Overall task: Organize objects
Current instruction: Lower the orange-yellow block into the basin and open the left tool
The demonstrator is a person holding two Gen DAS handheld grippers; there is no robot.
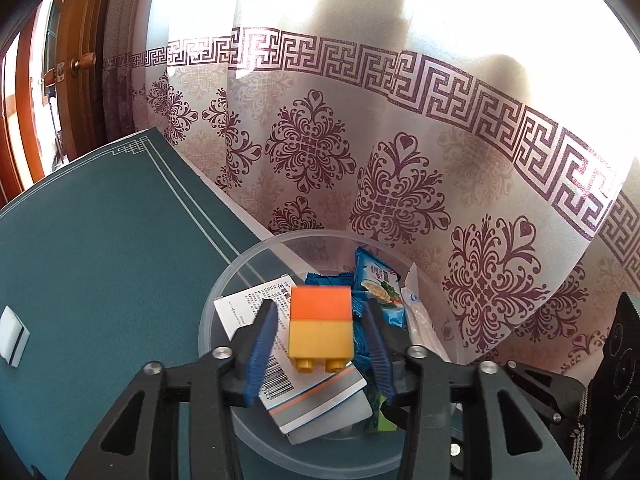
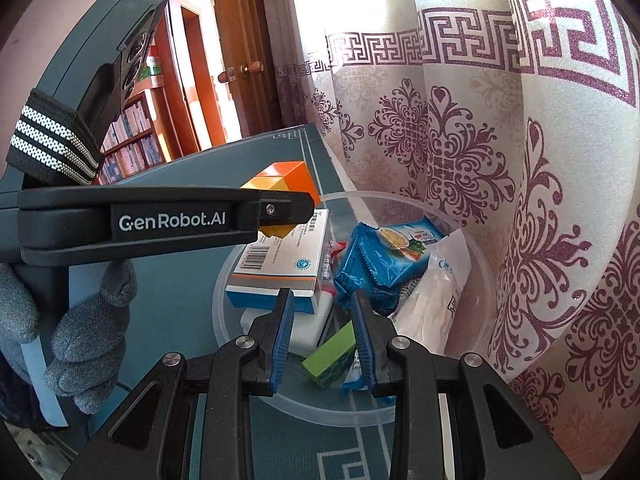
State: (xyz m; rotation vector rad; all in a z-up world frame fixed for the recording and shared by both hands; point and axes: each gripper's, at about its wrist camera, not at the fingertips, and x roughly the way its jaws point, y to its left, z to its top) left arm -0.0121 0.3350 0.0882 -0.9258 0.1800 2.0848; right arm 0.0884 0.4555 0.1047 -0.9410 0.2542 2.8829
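While the left gripper (image 1: 322, 344) hangs over the clear plastic tub (image 1: 212, 300), the orange-and-yellow toy block (image 1: 321, 326) sits between its blue pads (image 1: 262, 344), with a visible gap on each side, so the jaws stand released around it rather than pressing it. From the right wrist view, that same block (image 2: 286, 178) shows just past the left gripper's black tip, above the tub's near-left rim (image 2: 224, 280). The right gripper (image 2: 322, 340) points into the tub with its jaws drawn close together and nothing clamped between the pads; a green block (image 2: 330, 354) lies just beyond them on the tub floor. Inside the tub also lie a white medicine box (image 2: 280, 264) with a barcode, a blue snack packet (image 2: 384, 256) and a white sachet (image 2: 434, 292). A gloved hand (image 2: 76, 320) grips the left tool's handle. The tub rests on a teal table mat (image 1: 100, 240) with pale border lines. Behind hangs a white curtain (image 1: 400, 140) with maroon patterns, and further left a wooden door (image 2: 240, 40) and bookshelves (image 2: 132, 140).
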